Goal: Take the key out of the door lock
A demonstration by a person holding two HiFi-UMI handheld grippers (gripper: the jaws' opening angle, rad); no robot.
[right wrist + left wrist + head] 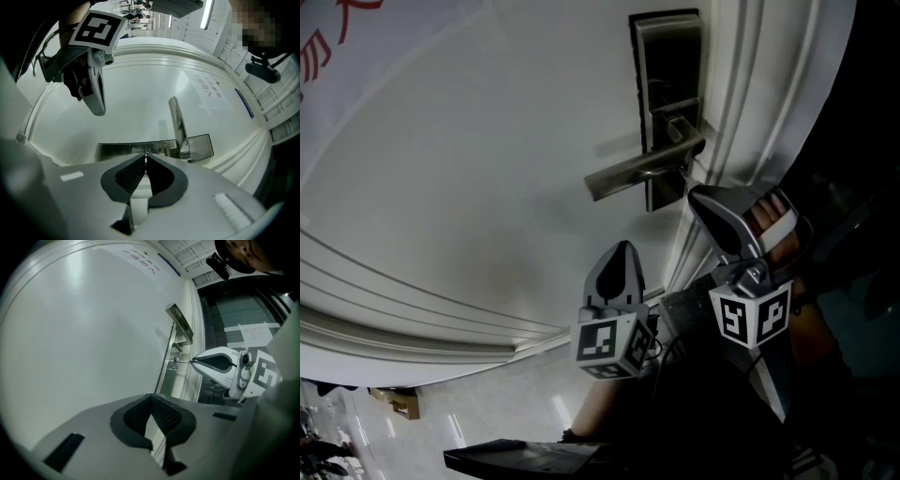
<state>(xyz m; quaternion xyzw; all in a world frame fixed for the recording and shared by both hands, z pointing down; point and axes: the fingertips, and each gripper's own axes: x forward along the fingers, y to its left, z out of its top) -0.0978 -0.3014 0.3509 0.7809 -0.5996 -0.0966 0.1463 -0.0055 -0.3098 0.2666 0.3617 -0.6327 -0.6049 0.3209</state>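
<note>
You face a white door panel (469, 169), plain and smooth. Stepped moulding (403, 314) curves along its lower edge in the head view.

A paper sheet (317, 52) with red characters is stuck on the panel at top left. It is cut by the picture's edge and too partial to read.

A white ribbed door frame (769, 94) runs just beside the panel's right edge.

Past the moulding you see a glossy pale floor (520, 398) with light streaks. A small cardboard box (401, 403) sits on it, far left. A dark flat object (520, 457) lies at the bottom edge; you cannot tell what it is.

Left gripper view: a glass pane (234, 315) beyond the frame, with a white note (255, 335) stuck on it.

Right gripper view: a ceiling light strip (205, 18), lit.
</note>
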